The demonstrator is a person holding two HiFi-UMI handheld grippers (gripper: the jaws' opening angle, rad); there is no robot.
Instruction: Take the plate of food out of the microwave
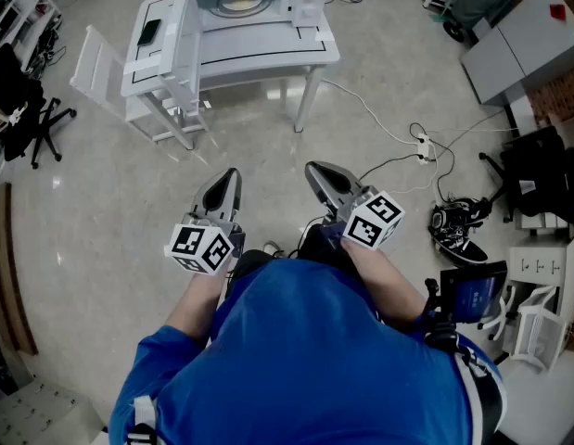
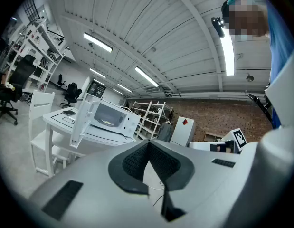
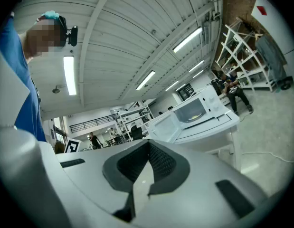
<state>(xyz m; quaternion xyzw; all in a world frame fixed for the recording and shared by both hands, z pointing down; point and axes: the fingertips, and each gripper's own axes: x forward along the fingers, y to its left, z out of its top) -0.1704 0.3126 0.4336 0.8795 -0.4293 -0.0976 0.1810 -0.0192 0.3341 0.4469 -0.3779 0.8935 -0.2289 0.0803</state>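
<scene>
Plate of food (image 1: pixel 240 5) inside the open-doored microwave (image 1: pixel 307 0) on a white table (image 1: pixel 268 56), well ahead of left gripper (image 1: pixel 227 180) and right gripper (image 1: pixel 320 172), both jaws together, empty.

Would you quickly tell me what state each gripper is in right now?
Left gripper: closed, jaws together, holding nothing.
Right gripper: closed, jaws together, holding nothing.
</scene>
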